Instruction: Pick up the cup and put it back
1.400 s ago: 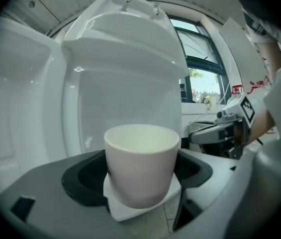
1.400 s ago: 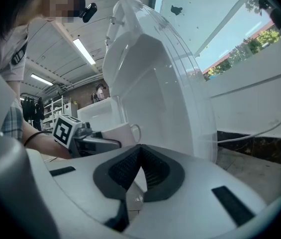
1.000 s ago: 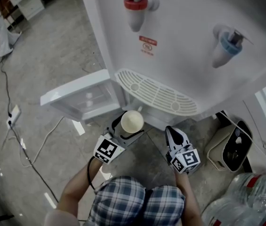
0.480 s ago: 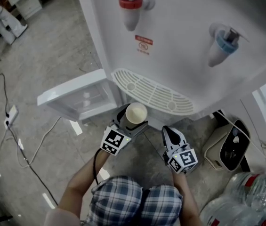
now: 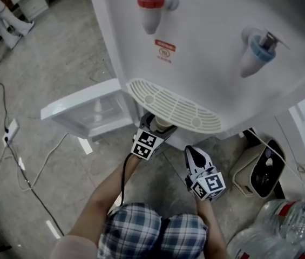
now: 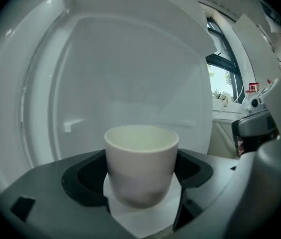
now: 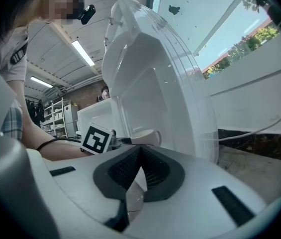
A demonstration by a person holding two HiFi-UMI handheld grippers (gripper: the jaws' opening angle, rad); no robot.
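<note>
under the drip tray [image 5: 174, 108], the left claw [image 5: 155, 127] grips the cup [image 5: 162, 124] upright, cabinet [image 6: 130, 73] straight ahead; right claw [image 5: 195, 155] closed, empty.

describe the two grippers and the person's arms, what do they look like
The left gripper and right gripper both have pale grey-white bodies, black padded fingers and a cube with black-and-white square markers. A thin black cable runs back from the left one along the forearm. No sleeves reach the forearms; the person wears checked clothing.
</note>
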